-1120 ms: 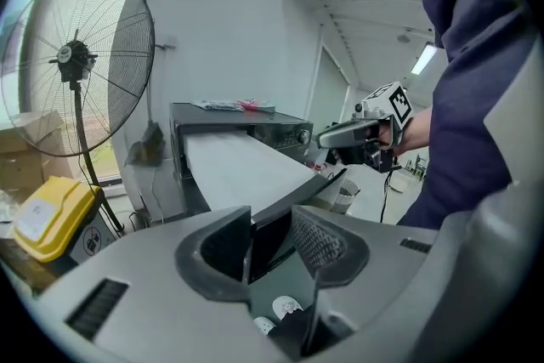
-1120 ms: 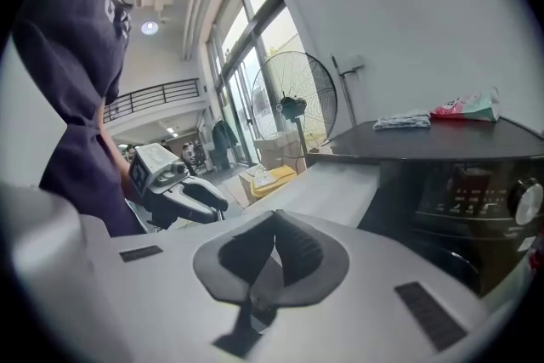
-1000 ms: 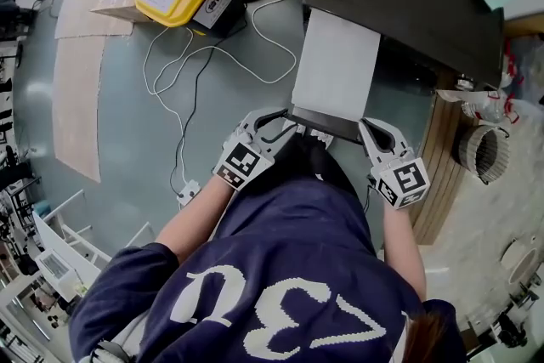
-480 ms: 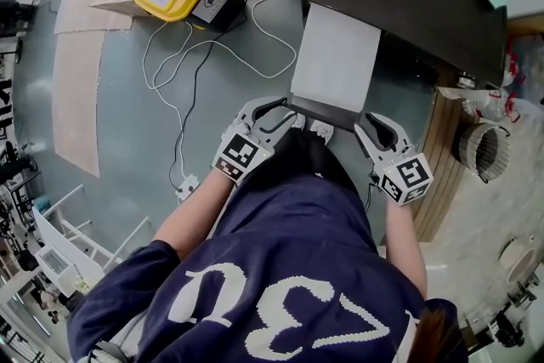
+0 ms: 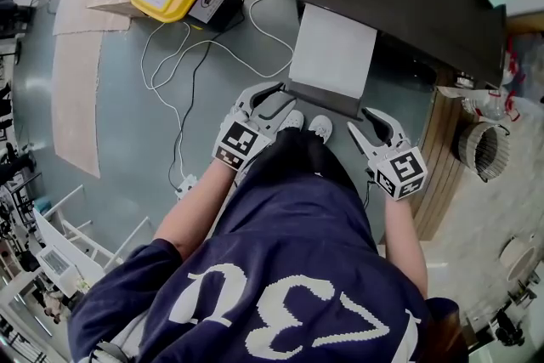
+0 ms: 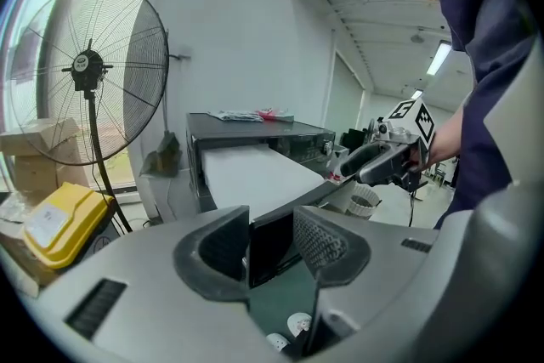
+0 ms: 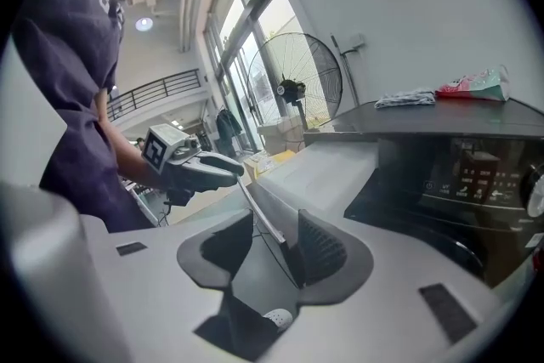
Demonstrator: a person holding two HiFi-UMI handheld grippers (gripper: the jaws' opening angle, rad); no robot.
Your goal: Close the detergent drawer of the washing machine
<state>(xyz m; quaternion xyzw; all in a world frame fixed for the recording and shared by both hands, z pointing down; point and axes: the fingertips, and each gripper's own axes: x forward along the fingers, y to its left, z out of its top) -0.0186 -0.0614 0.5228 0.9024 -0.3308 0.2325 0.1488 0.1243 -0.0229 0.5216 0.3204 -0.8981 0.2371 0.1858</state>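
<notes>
Here the left hand-held gripper (image 5: 276, 100) has its jaws wide apart, having just been opening, and grips nothing; the left front corner of the detergent drawer (image 5: 331, 55) sits in the gap between its fingertips, the dark front panel facing it without being pressed. The drawer stands pulled well out of the dark washing machine (image 5: 399, 0), stretching away ahead of both grippers. The right hand-held gripper (image 5: 364, 125) is likewise parted, its jaws having just been opening, and holds nothing; the drawer's right front edge runs through its gap, close to one pad
</notes>
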